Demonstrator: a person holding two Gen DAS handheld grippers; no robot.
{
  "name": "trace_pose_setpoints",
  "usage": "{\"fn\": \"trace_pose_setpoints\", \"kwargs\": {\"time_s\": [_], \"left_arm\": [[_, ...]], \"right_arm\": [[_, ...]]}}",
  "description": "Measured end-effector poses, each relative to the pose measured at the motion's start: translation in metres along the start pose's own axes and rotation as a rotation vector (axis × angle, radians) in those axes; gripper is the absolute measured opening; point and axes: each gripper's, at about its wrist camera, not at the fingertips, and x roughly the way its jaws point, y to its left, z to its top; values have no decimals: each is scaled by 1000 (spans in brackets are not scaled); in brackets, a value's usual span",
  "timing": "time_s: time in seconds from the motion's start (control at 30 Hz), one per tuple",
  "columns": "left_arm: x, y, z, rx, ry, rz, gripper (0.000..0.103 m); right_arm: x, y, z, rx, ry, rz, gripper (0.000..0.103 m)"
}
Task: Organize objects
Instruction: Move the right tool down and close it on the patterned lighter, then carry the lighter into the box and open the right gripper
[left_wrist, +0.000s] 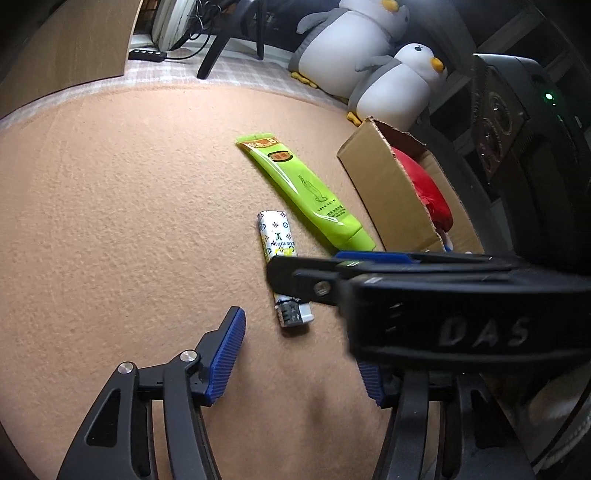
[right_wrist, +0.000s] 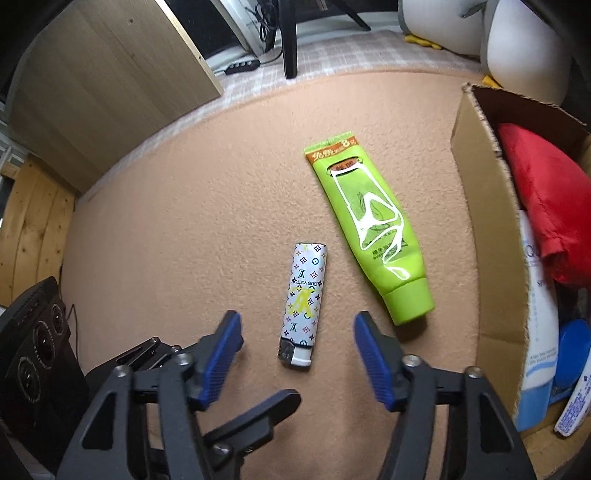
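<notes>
While the right hand-held gripper hangs apart over the lighter, its long axis runs near-to-far between the pads.

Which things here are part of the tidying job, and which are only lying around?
Part of the job:
- lighter
- green tube
- cardboard box, already holding a red item

Just lying about:
- two penguin plush toys
- power strip
- wooden panel
- black speaker
</notes>
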Motion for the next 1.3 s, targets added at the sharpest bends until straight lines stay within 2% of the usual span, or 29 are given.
{"fn": "trace_pose_setpoints", "kwargs": {"time_s": [0.07,0.17,0.3,0.53,0.6,0.67,1.03,1.3], "left_arm": [[3,-1,2,-1,2,-2,59],[7,-3,6,1,7,-7,58],[15,-5,9,-4,21,-11,48],[17,-6,8,-7,18,-13,43],[17,-5,7,-11,14,-6,36],[16,-4,7,-16,10,-5,34],[12,-5,4,-26,-5,-8,30],[-2,-25,14,8,-35,3,30]], "right_arm": [[6,-1,2,3,9,-9,55],[13,-3,5,6,25,-5,47],[15,-4,7,-3,28,-12,43],[15,-2,8,-27,32,-21,23],[15,-2,7,-32,29,-31,22],[16,-2,7,-28,27,-31,21],[10,-7,4,-14,9,-14,21],[-13,-8,2,-20,-39,-2,20]]}}
